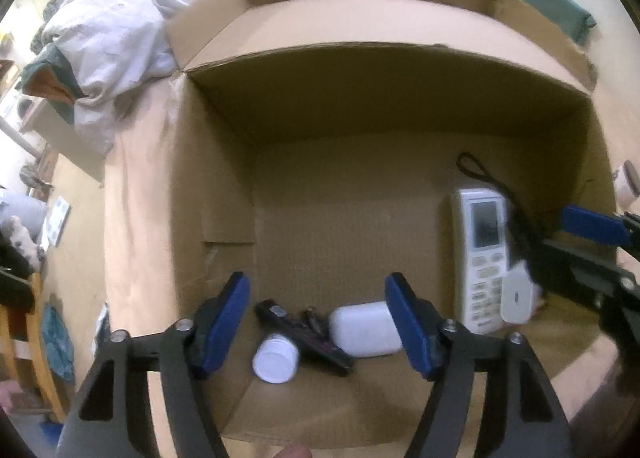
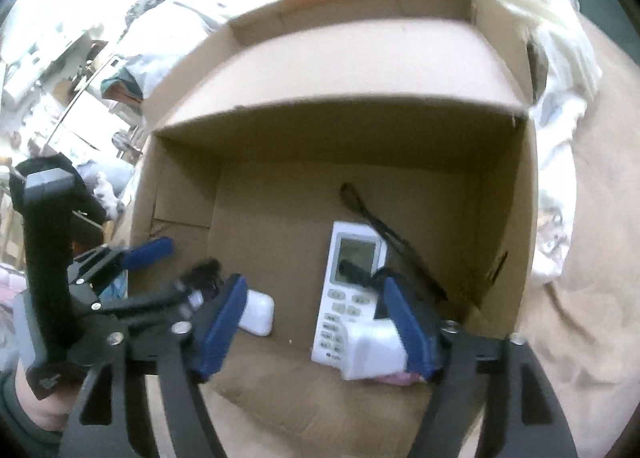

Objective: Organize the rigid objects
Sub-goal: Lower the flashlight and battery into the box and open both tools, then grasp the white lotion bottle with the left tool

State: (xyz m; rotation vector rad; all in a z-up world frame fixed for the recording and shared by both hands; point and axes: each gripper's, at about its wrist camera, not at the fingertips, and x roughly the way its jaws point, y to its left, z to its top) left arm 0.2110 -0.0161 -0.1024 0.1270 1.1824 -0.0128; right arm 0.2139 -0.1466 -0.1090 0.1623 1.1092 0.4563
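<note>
Packing: you worked over an open box (image 1: pixel 224 186) set on a bed (image 2: pixel 580 298), both tools angled down into it.
Left gripper (image 1: pixel 318 322): its jaws stood fairly wide and held nothing; below them lay a white case (image 1: pixel 360 330), a black stick (image 1: pixel 304 334) and a white-capped bottle (image 1: pixel 276 358).
Right gripper (image 2: pixel 314 328): its jaws stood wide; a white charger (image 2: pixel 372 350) sat just by the right pad, though I could not tell if they touched.
Remote (image 2: pixel 348 290): it lay flat on the box floor, the charger overlapping its lower end, a black cord (image 2: pixel 396 250) trailing behind.
Advice: you did best to lift clear straight up, so neither pad snagged the cord or nudged the charger.
Room: rumpled white bedding (image 1: pixel 116 42) lay behind the box; cluttered furniture stood off left.
</note>
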